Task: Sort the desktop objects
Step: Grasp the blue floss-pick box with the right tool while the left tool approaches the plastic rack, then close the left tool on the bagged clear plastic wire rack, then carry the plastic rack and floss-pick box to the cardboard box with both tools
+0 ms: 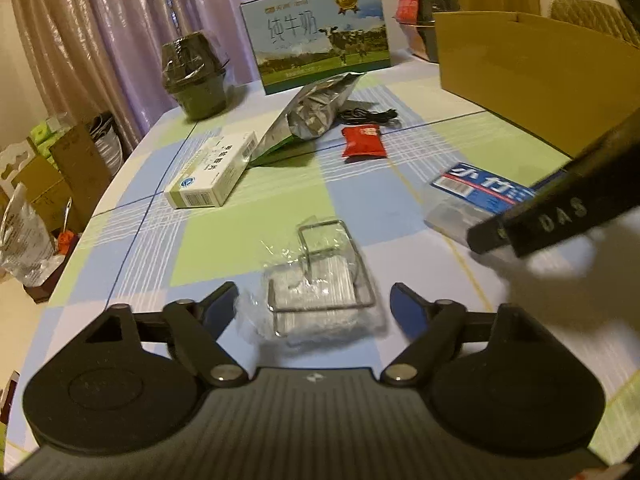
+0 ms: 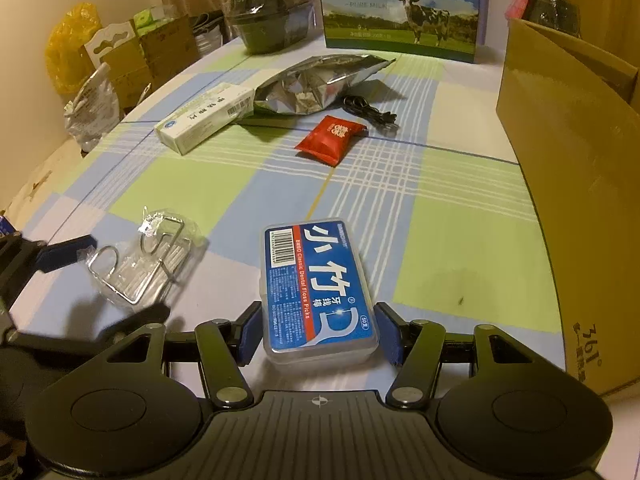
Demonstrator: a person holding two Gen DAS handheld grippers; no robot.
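A clear dental floss box with a blue label [image 2: 318,284] lies on the checked tablecloth [image 2: 460,216]. My right gripper [image 2: 319,334] is shut on its near end, a pad against each side. In the left wrist view the same floss box [image 1: 472,192] sits at the right under the blurred right gripper. A wire rack in clear wrap [image 1: 320,280] lies between the wide-apart fingers of my open left gripper [image 1: 314,308], untouched. The right wrist view has the wire rack [image 2: 148,256] at the left.
Farther back lie a white medicine box [image 1: 212,172], a foil bag [image 1: 312,112], a red packet [image 1: 364,142] and a black cable [image 1: 368,116]. A big cardboard box [image 2: 568,184] stands at the right. A milk carton [image 1: 320,52] and wrapped dark bowls [image 1: 196,76] stand at the back.
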